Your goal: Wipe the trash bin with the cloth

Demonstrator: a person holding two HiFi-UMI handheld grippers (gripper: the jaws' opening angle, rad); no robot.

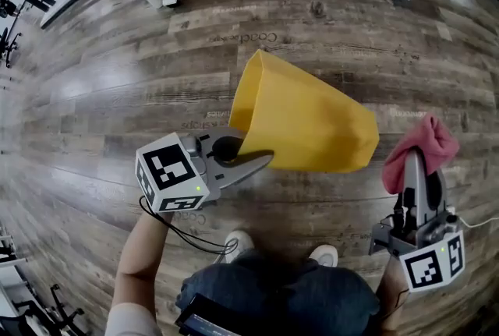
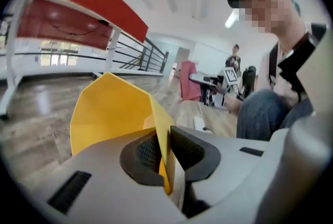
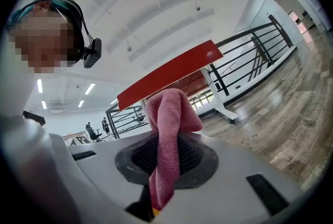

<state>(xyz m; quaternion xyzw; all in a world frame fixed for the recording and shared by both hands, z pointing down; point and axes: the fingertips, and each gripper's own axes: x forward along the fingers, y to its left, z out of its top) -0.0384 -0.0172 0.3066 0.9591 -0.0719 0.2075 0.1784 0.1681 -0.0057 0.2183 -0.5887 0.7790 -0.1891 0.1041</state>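
Head view: the left gripper [image 1: 263,161] pinched the rim of a seemingly light, thin-walled yellow trash bin [image 1: 308,124]; the right gripper [image 1: 415,164] clamped a soft pink cloth [image 1: 425,141].

Trash bin [image 1: 312,124]: thin, smooth, matt yellow plastic. Cloth [image 1: 425,146]: pink, napped fabric. Floor [image 1: 109,85]: grained wood planks, satin sheen. Left gripper [image 1: 261,161], right gripper [image 1: 417,168]: smooth matt grey plastic; pads [image 3: 190,158] dark, cross-hatched.

My head camera looks steeply down onto the wood floor [image 1: 101,93], with the left gripper [image 1: 261,161] and right gripper [image 1: 417,164] near the frame's bottom. Each gripper camera sits close behind its jaws, looking out across the room. The left one shares the trash bin [image 1: 304,124] with the head view, and both catch the red table [image 2: 78,4].
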